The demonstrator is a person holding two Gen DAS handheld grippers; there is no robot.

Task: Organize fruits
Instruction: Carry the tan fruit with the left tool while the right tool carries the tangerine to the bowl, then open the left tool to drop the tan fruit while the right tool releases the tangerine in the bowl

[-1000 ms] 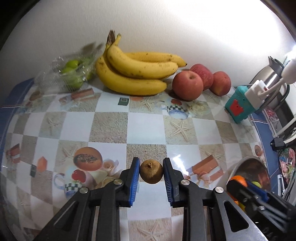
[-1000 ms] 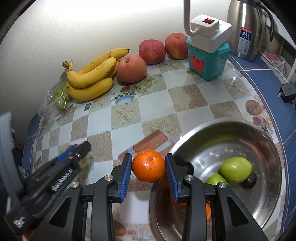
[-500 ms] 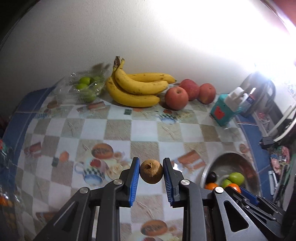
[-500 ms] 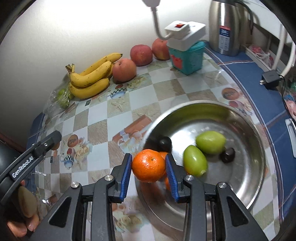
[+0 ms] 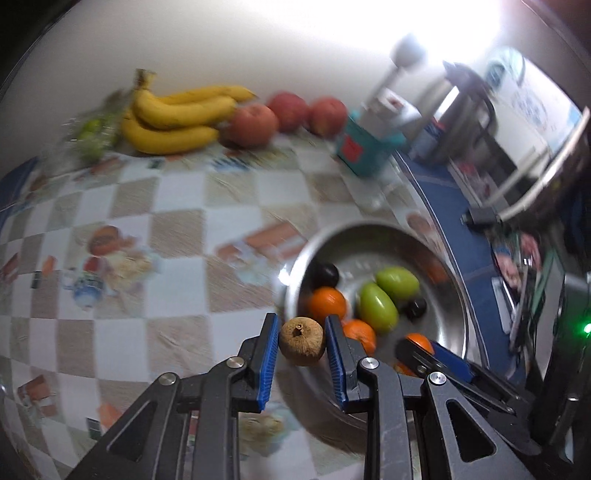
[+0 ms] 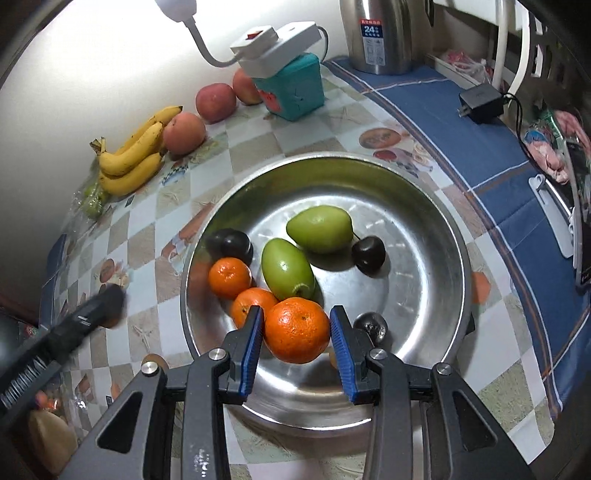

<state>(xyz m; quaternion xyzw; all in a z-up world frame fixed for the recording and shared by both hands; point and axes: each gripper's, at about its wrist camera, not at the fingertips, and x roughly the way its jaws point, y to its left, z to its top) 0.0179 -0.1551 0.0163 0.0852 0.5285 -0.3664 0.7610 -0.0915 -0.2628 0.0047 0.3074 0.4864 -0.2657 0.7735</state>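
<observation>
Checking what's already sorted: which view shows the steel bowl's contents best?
The right wrist view: it looks down into the steel bowl, sharp, with every fruit distinct. The left wrist view shows the bowl blurred, partly hidden by the jaws.

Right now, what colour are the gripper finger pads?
Blue, ribbed pads on black fingers; clearest in the right wrist view.

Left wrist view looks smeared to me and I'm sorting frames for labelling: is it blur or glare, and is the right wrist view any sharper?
Left wrist view: motion blur smears the bananas and tablecloth, with blown-out glare at upper right; the brown fruit stays sharp. Right wrist view: crisp across the steel bowl, glare only around the lamp.
</observation>
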